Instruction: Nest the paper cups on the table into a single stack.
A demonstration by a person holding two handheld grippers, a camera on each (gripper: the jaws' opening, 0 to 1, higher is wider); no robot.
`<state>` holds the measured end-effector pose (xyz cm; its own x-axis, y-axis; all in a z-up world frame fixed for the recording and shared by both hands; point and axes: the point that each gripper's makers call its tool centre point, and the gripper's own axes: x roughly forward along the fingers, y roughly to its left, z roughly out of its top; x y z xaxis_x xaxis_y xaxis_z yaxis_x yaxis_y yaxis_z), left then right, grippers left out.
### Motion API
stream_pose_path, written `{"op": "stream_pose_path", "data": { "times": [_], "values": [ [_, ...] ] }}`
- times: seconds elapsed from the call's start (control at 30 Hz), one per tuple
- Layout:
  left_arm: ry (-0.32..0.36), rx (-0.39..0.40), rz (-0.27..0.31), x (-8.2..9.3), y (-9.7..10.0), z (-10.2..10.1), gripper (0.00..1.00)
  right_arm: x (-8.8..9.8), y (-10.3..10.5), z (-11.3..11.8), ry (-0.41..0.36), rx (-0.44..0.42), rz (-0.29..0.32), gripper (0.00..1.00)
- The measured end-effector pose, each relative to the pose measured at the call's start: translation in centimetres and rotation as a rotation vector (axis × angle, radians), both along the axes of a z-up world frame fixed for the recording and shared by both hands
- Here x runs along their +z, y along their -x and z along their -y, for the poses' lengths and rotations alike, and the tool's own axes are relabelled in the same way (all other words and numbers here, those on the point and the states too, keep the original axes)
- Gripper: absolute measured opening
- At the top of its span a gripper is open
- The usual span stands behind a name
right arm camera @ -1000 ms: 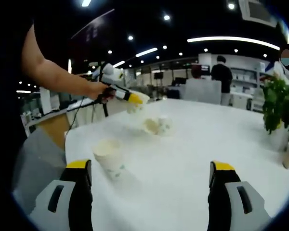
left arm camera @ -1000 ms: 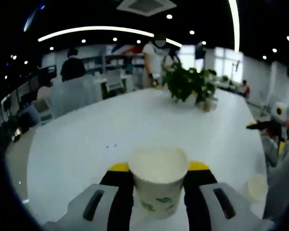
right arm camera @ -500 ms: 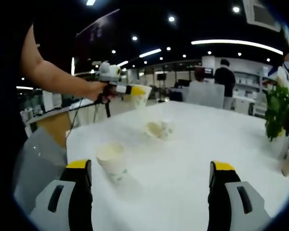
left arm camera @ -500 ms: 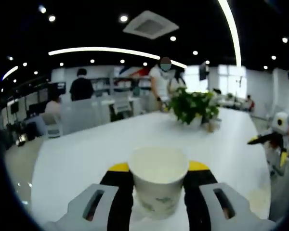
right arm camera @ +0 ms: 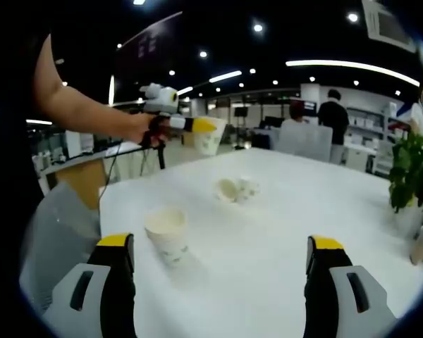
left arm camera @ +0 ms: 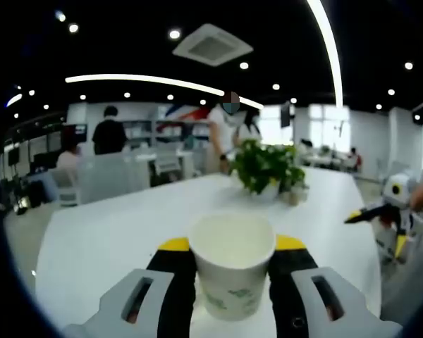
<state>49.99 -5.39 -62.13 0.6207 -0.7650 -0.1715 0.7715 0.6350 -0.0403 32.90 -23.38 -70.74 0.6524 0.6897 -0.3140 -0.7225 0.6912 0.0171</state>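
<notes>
Paper cup (left arm camera: 232, 271) in left gripper (left arm camera: 232, 262) has risen higher

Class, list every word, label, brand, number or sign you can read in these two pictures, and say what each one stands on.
No text can be read.
Held paper cup in the left gripper: a green print, too blurred to read.
Upright cup on the table: a faint greenish mark, too small to read.
Dark wall panel: pale marks, unreadable.

A cream paper cup (left arm camera: 232, 271) with a green printed motif is seen between yellow-tipped black jaws on grey bodies. The table (right arm camera: 282, 211) is white — two more cream cups (right arm camera: 166, 234) (right arm camera: 234, 189) on it — beside a green plant (left arm camera: 266, 165).
</notes>
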Motion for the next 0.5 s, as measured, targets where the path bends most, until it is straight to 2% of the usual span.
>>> {"op": "stream_pose_path", "data": {
  "times": [0.27, 0.43, 0.5],
  "values": [
    [-0.013, -0.028, 0.032, 0.6, 1.6, 1.9, 0.37, 0.3, 0.3, 0.3, -0.007, -0.008, 0.005, 1.0],
    [0.018, -0.06, 0.045, 1.8, 3.2, 3.4, 0.37, 0.6, 0.2, 0.8, -0.011, -0.014, 0.014, 1.0],
    [0.007, -0.068, 0.064, 2.0, 3.8, 3.9, 0.37, 0.8, 0.3, 0.9, -0.015, -0.019, 0.013, 1.0]
  ]
}}
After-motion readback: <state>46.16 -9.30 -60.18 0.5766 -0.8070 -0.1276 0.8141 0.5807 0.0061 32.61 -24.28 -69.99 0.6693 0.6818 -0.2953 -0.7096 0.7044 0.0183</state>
